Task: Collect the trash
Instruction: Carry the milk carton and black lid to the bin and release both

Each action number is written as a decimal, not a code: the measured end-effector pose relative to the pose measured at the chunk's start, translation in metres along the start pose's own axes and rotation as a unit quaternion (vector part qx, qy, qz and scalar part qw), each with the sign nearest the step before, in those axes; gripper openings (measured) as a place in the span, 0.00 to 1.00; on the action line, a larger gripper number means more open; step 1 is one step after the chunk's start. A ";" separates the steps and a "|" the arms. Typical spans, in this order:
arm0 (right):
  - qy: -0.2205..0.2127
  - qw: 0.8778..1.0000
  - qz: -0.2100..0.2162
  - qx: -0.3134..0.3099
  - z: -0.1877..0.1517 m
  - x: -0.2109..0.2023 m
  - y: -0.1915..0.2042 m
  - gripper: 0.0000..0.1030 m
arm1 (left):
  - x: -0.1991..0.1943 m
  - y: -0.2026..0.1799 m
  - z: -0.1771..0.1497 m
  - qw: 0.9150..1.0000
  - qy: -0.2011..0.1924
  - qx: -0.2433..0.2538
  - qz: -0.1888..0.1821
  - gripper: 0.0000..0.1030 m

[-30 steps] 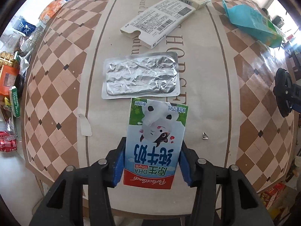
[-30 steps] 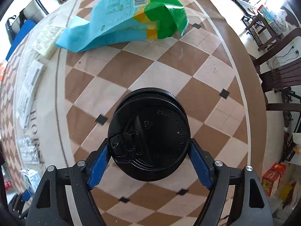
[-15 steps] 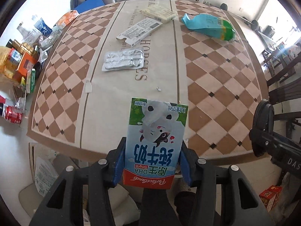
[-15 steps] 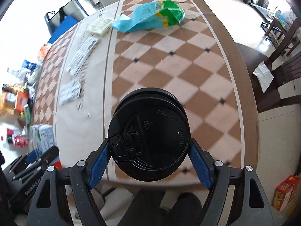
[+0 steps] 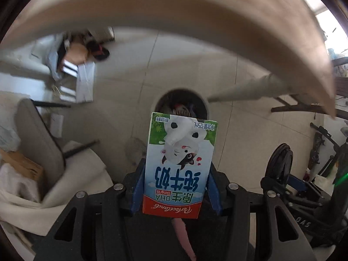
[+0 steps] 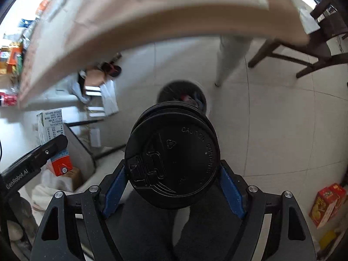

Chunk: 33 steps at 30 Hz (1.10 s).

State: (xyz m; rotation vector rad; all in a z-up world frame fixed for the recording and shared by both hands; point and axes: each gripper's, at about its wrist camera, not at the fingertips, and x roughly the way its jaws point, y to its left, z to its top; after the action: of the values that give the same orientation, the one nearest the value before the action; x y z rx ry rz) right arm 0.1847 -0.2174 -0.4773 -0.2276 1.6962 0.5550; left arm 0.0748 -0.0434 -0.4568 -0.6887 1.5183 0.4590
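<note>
My left gripper [image 5: 174, 187] is shut on a small milk carton [image 5: 179, 163] with a cow picture, held upside down above the floor. My right gripper [image 6: 171, 180] is shut on a black cup with a black lid [image 6: 173, 161]. A round trash bin [image 5: 181, 103] with rubbish inside stands on the tiled floor just beyond the carton. It also shows in the right wrist view [image 6: 180, 94] beyond the cup. The left gripper and carton [image 6: 54, 145] appear at the left of the right wrist view.
The table edge [image 5: 195, 10] arches overhead, with a table leg [image 5: 245, 89] near the bin. A grey chair [image 5: 39, 139] with cloth stands left. Boxes and bags [image 5: 74, 65] lie under the table. A dark chair [image 6: 304, 52] and snack boxes [image 6: 326, 204] are right.
Both grippers have swung down off the table, still holding carton and cup. The views now face the floor and the trash bin instead of the tabletop.
</note>
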 end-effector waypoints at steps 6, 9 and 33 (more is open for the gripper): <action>0.015 0.999 -0.031 0.004 0.012 0.115 -0.028 0.79 | 0.124 0.012 0.036 0.998 0.046 -0.022 -0.037 0.46; 0.015 0.999 -0.044 0.006 0.029 0.168 -0.041 0.80 | 0.176 0.014 0.049 0.997 0.061 -0.013 -0.035 0.46; 0.033 0.999 -0.010 -0.022 0.081 0.308 -0.048 0.98 | 0.229 0.033 0.059 0.998 0.070 -0.001 0.009 0.95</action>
State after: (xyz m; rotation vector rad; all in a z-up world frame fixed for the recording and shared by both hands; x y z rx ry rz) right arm 0.2130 -0.1724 -0.7946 -0.2968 1.7451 0.5761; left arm 0.1024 -0.0131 -0.6919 -0.7227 1.6566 0.4329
